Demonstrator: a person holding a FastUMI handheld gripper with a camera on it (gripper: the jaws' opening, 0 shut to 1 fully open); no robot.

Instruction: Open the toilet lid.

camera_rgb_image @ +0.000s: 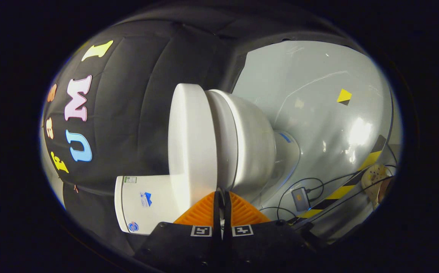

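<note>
Gripper view, rolled sideways: toilet lid [191, 140] seen edge-on, lying flat against seat and bowl [248, 144], so not yet lifted. Tank [143, 204] beside the lid on the booth-wall side; pedestal [286, 151] running off toward the pale floor [318, 76].

Tool [221, 197] with orange fingers [200, 212] drawn together, only a thin dark slit between them, nothing held. Tips aimed at the seam where lid meets seat, just ahead of them; actual contact with the rim not resolvable from here.

Judged risks:
- Closed tips wedging into the wrong gap, between seat and bowl rather than lid and seat; would raise seat together with lid. Seam lines sit close together, easy to mistake.
- Tips skidding off glossy rounded plastic if pushed at a shallow angle; lid would drop back shut.
- Prying too near the hinge end by the tank; poor leverage, more force needed, likely slip.
- Lid released short of past-vertical; would probably fall closed again.
- Cables [299, 182] and a small grey box [300, 199] on the floor beside the pedestal, near the striped tape [369, 161]; possible snag if the tool swings low that way.
</note>
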